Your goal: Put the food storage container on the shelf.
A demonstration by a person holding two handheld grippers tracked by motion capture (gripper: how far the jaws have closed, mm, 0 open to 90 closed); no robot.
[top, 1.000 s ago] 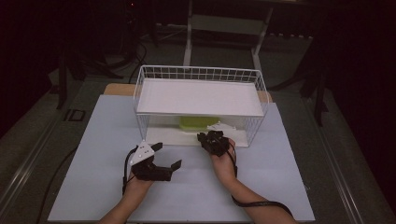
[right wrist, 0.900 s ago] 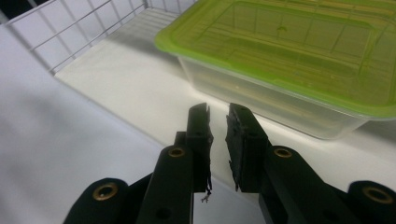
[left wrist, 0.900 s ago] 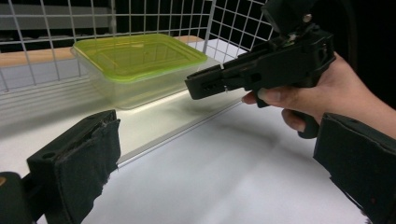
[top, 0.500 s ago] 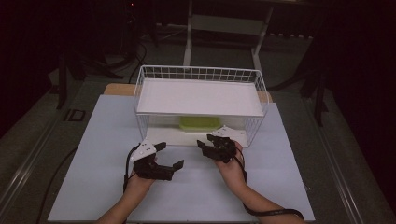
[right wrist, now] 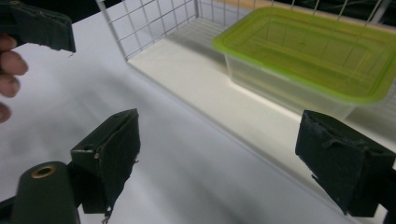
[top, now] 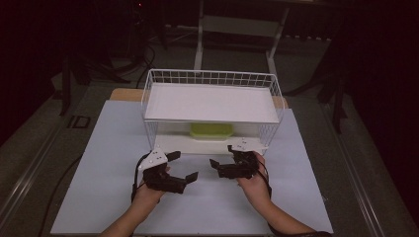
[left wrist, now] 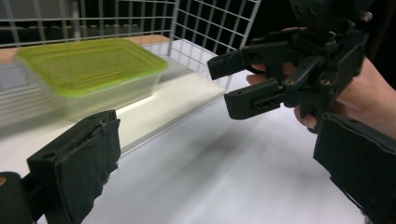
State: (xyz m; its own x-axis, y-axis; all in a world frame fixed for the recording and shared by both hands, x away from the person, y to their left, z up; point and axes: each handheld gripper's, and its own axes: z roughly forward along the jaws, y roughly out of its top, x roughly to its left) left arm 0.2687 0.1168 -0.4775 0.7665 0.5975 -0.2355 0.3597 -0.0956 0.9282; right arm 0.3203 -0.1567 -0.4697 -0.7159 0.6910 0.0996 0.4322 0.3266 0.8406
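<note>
So, clear plastic container with green lid sits on lower shelf of white wire rack, far-centre of bench. Right gripper jaws just opened wide, nothing between; left gripper also spread, empty. Looks like release step done; next move probably pulling clear without clipping rack.

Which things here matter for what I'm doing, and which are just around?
In play: green-lidded container on the rack's lower shelf; white wire rack; right tongs, open and empty; left tongs, open.
Just around: white table cover; dark stands behind.

No legible txt, labels, brands or nos. anywhere on the things in view.
</note>
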